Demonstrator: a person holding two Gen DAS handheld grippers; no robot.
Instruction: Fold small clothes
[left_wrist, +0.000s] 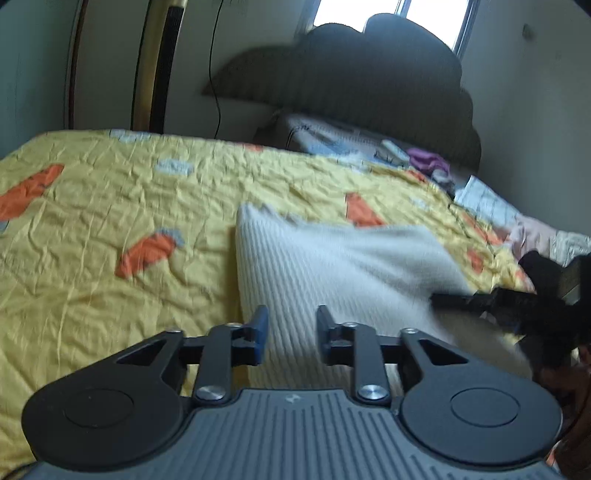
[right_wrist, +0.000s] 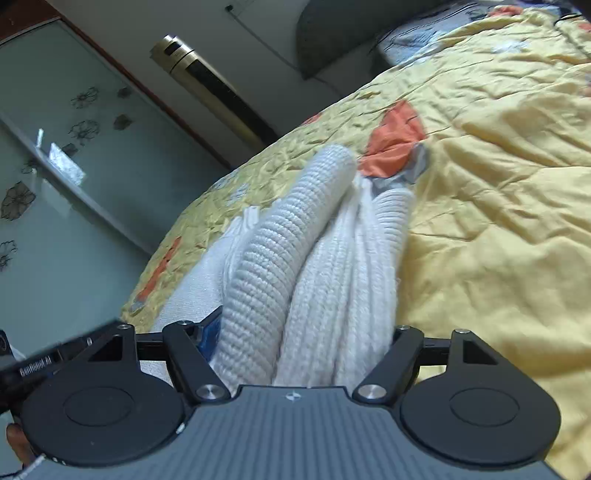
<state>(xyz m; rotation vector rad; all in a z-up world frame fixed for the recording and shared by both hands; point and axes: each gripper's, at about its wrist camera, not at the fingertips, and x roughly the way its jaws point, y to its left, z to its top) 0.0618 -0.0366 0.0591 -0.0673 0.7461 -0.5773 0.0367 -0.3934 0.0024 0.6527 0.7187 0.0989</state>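
left gripper (left_wrist: 290, 332): jaws apart, nothing held, hovering over near edge of sweater (left_wrist: 332, 273)
right gripper (right_wrist: 299, 343): clamped on bunched sweater folds
sweater: on yellow quilt (left_wrist: 110, 206), 5 o'clock in left view
risk: thick knit may slip from clamp, undoing the fold

**Rig appearance: both handheld grippers**

Left gripper (left_wrist: 290, 334): matte black linkage arms, blue pads on the fingers (left_wrist: 261, 328), silver screw heads at the pivots. Two round black discs at 7 and 5 o'clock flank a grey ribbed plate bearing a small white logo.

Right gripper (right_wrist: 295, 343): same black, grey and silver build; blue pad at 9 o'clock. White lettering, partly legible, at 8 o'clock.
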